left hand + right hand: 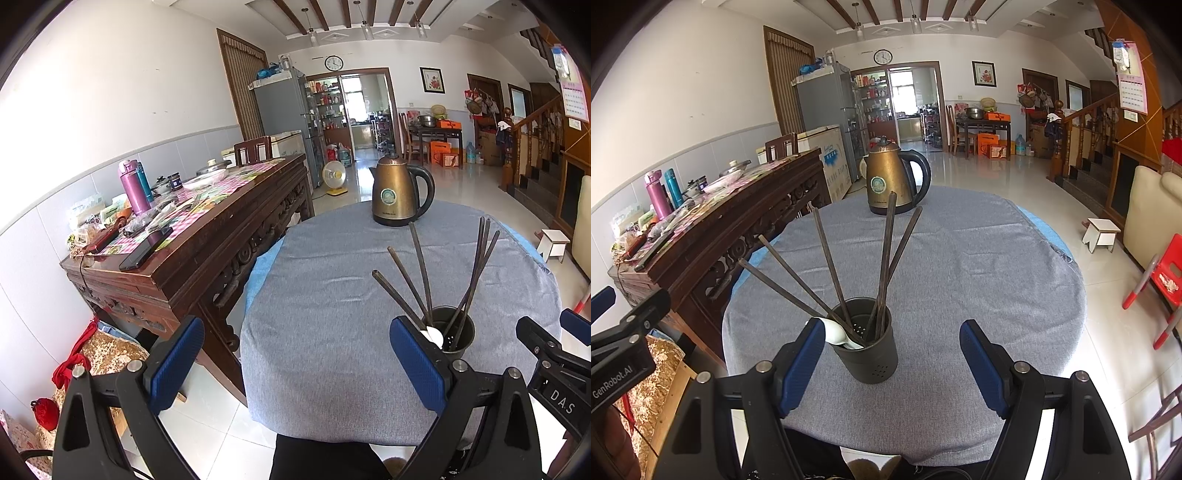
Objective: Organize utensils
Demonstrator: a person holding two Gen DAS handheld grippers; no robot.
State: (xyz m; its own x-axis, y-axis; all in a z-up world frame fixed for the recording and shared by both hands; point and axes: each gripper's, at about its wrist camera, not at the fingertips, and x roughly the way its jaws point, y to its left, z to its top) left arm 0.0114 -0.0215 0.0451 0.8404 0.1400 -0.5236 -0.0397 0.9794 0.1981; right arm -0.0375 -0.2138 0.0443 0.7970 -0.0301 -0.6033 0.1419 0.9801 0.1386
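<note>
A dark perforated utensil holder (868, 350) stands on the grey tablecloth (979, 258) near the table's front edge. Several dark chopsticks (827, 254) fan out of it, and a white spoon (836, 332) leans on its near rim. My right gripper (892, 326) is open, with the holder just ahead of its gap and nearer the left finger; its pads do not press on the holder. My left gripper (295, 323) is open over bare cloth. The holder (452, 332) stands just beyond its right finger (417, 365). The right gripper (548, 325) shows at the right edge of that view.
A bronze electric kettle (894, 177) stands at the table's far side. A cluttered carved wooden side table (207, 229) runs along the left wall, close to the round table. On the floor to the right are a small white stool (1102, 232) and a red chair (1167, 277).
</note>
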